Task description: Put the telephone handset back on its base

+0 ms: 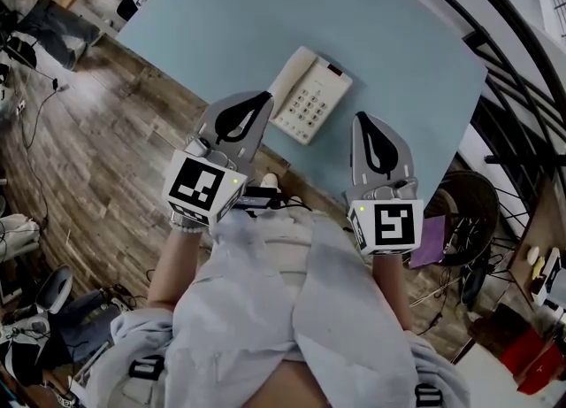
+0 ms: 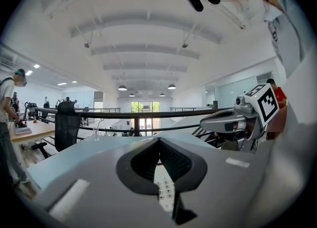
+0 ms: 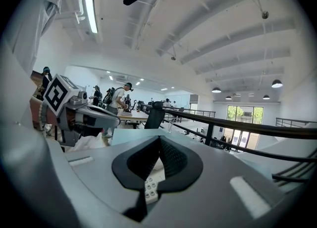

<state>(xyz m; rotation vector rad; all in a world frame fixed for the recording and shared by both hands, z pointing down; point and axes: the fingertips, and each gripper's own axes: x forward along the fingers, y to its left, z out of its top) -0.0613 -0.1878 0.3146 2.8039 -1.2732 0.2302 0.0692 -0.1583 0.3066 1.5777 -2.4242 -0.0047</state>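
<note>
The telephone lies on the light blue counter, rather near to the edge on the person's side. Its handset seems to rest already along the left side of the base, but from the head view I cannot be sure that it sits fully in its cradle. The left gripper and the right gripper hang in the air on the person's side of the telephone, one at each side, and touch nothing. In both gripper views the fingers are pressed together at the tips with nothing between them, and only the keypad shows below through the gap. The main danger, I think, is an unnecessary touch. If a gripper comes down with the fingers together to press the handset, it can push it sideways out of the cradle instead of seating it. The telephone looks light and the counter smooth, so a push toward the person could slide the whole set to the edge, and maybe over it to the wooden floor. If a grasp is needed, the fingers must be opened first; otherwise they would only knock the handset.
</note>
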